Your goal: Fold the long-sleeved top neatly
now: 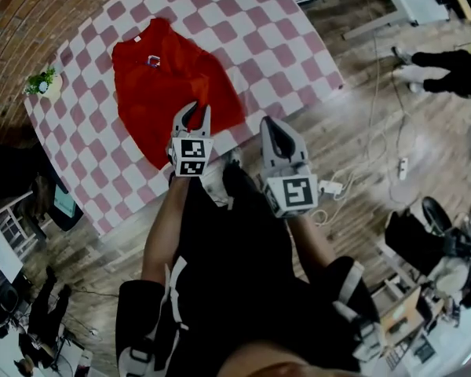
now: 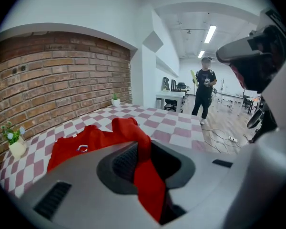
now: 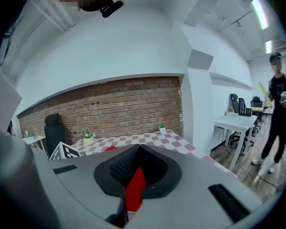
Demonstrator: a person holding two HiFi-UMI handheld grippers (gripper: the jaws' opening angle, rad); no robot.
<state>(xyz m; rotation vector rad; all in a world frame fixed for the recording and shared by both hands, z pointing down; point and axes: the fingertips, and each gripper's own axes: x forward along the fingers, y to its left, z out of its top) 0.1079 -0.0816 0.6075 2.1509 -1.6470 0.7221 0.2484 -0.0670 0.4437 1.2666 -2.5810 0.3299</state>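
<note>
Nearest us, the grey left gripper (image 1: 196,118) is clamped on a raised fold of the red long-sleeved fabric top (image 1: 169,85), at the garment's near edge. The grey right gripper (image 1: 279,136) hangs just off the near edge of the pink-and-white checked table (image 1: 259,30), its jaws pressed together on a thin strip of the same red cloth. We judge both grips are meant to lift one side for folding over the body — the fold is not yet laid. The rest of the top lies spread mid-table, collar toward the far edge. A small potted plant (image 1: 41,81) stands at the far left corner, clear of the work.
</note>
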